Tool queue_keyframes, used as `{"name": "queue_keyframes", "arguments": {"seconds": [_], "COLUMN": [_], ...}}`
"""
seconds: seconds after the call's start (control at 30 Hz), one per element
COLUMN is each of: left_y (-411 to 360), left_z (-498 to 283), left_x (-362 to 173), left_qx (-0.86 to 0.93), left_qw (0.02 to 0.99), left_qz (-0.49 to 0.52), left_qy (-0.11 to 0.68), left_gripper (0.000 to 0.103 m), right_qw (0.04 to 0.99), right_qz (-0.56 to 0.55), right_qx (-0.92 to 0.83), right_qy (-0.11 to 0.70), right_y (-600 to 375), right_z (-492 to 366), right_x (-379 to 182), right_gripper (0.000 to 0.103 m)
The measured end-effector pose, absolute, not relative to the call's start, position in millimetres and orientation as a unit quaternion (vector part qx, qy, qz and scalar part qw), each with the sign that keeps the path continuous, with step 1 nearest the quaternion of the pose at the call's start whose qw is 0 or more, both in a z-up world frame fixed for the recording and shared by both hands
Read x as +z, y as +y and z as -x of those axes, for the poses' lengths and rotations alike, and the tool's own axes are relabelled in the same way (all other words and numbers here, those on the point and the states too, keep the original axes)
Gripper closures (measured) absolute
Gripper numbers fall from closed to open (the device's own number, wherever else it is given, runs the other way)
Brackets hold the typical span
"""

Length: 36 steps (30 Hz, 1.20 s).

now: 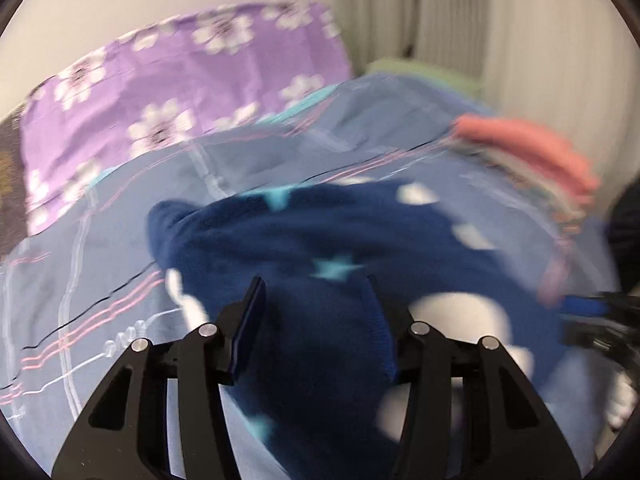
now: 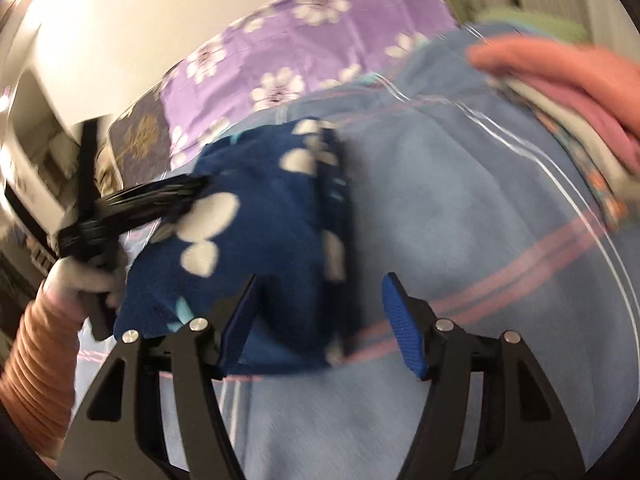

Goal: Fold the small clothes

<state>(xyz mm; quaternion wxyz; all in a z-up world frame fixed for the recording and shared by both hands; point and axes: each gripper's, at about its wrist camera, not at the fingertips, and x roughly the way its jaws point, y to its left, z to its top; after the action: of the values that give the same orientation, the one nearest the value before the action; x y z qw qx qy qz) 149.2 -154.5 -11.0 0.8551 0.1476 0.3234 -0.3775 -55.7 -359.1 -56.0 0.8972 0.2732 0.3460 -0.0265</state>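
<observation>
A navy garment (image 1: 304,236) with white spots and turquoise stars lies bunched on the blue bedcover (image 1: 120,240). My left gripper (image 1: 316,296) is over its near part with the jaws apart; cloth fills the gap and a ribbed edge drapes over the right finger. The left pad's face shows bare. In the right wrist view the same garment (image 2: 264,216) sits left of centre. My right gripper (image 2: 320,292) is open: its left finger overlaps the cloth's lower edge and its right pad stands free over the bedcover (image 2: 460,200). The left gripper (image 2: 192,192) reaches onto the garment from the left.
A purple flowered pillow (image 1: 180,80) lies at the head of the bed. A stack of folded clothes (image 2: 560,76), pink on top, sits to the right. A gloved hand (image 2: 80,276) with an orange sleeve (image 2: 40,352) holds the left gripper. Curtains (image 1: 440,8) hang behind the bed.
</observation>
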Motion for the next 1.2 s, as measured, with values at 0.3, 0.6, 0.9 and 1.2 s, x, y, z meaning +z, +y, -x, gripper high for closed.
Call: {"name": "queue_keyframes", "arguments": {"seconds": [0.3, 0.6, 0.9, 1.2], "left_y": [-186.2, -181.2, -178.0, -171.5], "left_z": [-77.5, -77.2, -77.7, -80.8], "left_x": [-53.2, -52.5, -52.5, -53.4], "left_qx": [-0.392, -0.384, -0.387, -0.401], "left_qw": [0.826, 0.832, 0.834, 0.835], "left_qz": [-0.293, -0.280, -0.270, -0.248], "left_qy": [0.279, 0.287, 0.285, 0.284], "left_gripper": [0.050, 0.051, 0.051, 0.051], "right_qw": [0.828, 0.828, 0.751, 0.752], "right_qz": [-0.424, -0.396, -0.512, -0.535], "right_qx": [0.052, 0.052, 0.078, -0.003], "right_qy": [0.364, 0.394, 0.410, 0.385], "right_y": [-366.8, -343.2, -342.4, -337.2], "right_z": [76.3, 67.8, 56.7, 34.3], "right_x": [-77.7, -71.1, -101.5, -102.5], "right_gripper": [0.033, 0.029, 0.022, 0.011]}}
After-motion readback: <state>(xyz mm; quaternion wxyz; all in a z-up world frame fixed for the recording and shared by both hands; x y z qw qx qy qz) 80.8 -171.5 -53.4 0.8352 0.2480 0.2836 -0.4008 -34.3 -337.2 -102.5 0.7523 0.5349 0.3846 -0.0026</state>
